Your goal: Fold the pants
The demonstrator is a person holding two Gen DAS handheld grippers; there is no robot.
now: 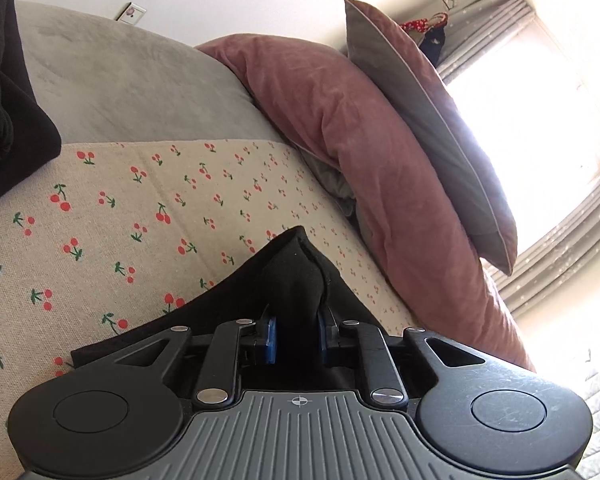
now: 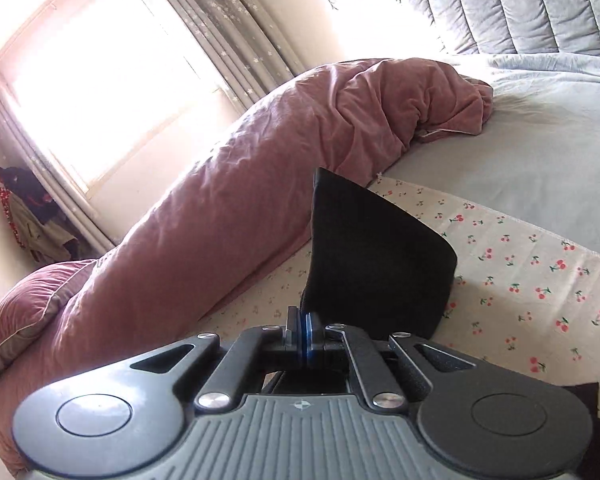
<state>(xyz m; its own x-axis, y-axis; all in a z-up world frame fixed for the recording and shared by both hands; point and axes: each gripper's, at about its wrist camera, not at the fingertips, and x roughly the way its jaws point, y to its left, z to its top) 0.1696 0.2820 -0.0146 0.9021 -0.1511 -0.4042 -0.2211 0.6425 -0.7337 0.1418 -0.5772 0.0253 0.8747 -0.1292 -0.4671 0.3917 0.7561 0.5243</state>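
Note:
The black pants (image 1: pixel 288 276) lie on a cherry-print cloth (image 1: pixel 140 216) on the bed. My left gripper (image 1: pixel 296 338) is shut on a bunched black corner of the pants, which stands up between the blue pads. Another black part of the pants (image 1: pixel 8 120) shows at the far left with a gathered cuff. My right gripper (image 2: pixel 306 340) is shut on a black flap of the pants (image 2: pixel 372 256) and holds it raised above the cherry-print cloth (image 2: pixel 520 280).
A pink duvet roll (image 1: pixel 360 152) and a grey-pink pillow (image 1: pixel 432 120) lie along the window side; the duvet also shows in the right wrist view (image 2: pixel 228 200). A grey blanket (image 1: pixel 120 80) covers the bed beyond the cloth. Curtains (image 2: pixel 236 40) and a bright window stand behind.

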